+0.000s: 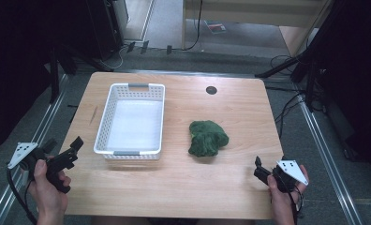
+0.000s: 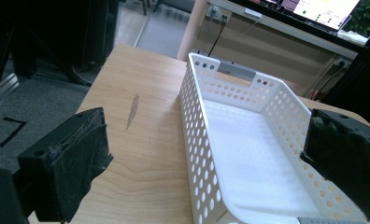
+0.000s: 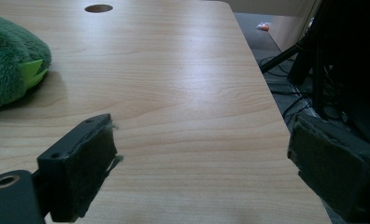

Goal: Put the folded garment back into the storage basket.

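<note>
So I am at the very start of the work: my guess is that the green plush toy (image 1: 208,138) must go into the white perforated basket (image 1: 106,123), and nothing is picked up yet. The toy lies on the counter (image 1: 183,183) a little right of the middle of the high view, well apart from the basket, which stands left of the middle. The basket has nothing inside; I see only its bare white bottom in the left gripper view.

My left tongs (image 1: 76,143) are at the lower left, near the basket's near corner, with jaws wide and nothing between them. My right tongs (image 1: 257,164) are at the lower right, also wide and holding nothing; in the right gripper view the toy (image 3: 10,60) sits at the upper left edge.

The next move, I think, calls for bringing the right tongs up and left toward the toy, with the jaws wide enough to go around its soft body.
</note>
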